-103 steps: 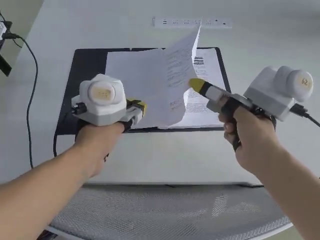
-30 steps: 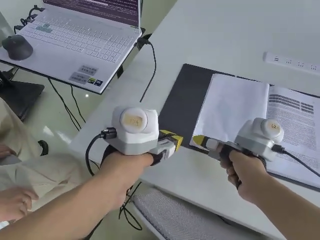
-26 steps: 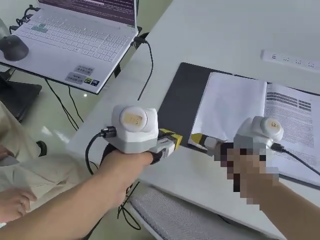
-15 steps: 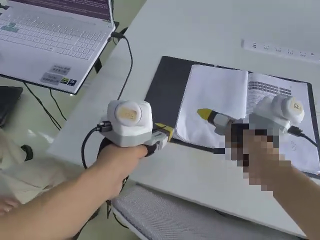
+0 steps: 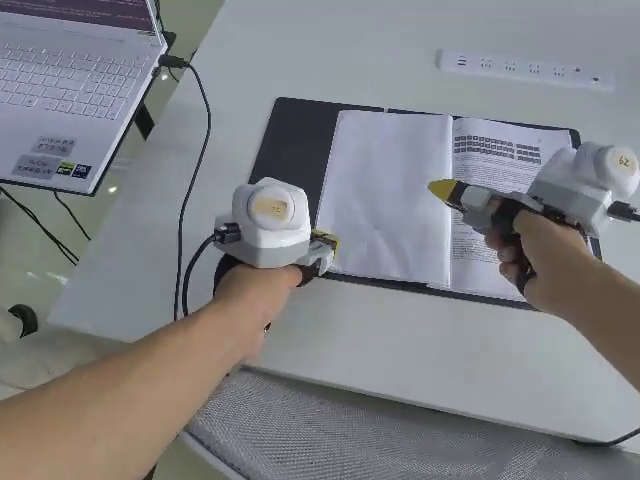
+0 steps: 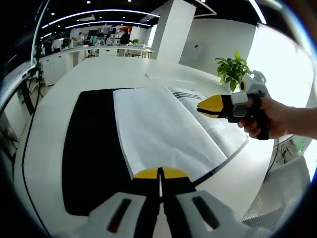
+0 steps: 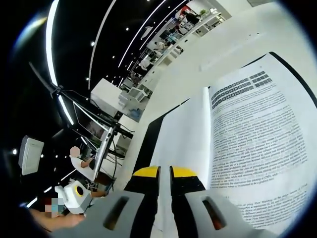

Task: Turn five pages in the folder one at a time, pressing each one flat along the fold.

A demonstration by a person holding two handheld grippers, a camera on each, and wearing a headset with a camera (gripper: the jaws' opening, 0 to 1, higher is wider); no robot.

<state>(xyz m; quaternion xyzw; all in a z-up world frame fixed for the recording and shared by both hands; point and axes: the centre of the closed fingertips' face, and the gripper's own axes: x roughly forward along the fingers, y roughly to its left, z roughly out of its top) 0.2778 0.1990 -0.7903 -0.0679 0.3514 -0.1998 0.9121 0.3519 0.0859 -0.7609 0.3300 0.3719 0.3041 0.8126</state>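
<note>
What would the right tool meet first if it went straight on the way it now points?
Probably the blank page beside the fold: the right tool points across it, though how high it hovers is unclear.

The white table (image 5: 330, 45) carries a white power strip (image 5: 525, 70) near its far edge. An open laptop (image 5: 60, 90) sits left of the table. A black cable (image 5: 208, 125) leaves its right corner. A potted plant (image 6: 233, 69) stands beyond.

bare table (image 5: 420, 340) open in front of folder (image 5: 295, 150); power strip (image 5: 525, 70) beyond it; cable (image 5: 197, 140) and laptop (image 5: 70, 90) to its left.
</note>
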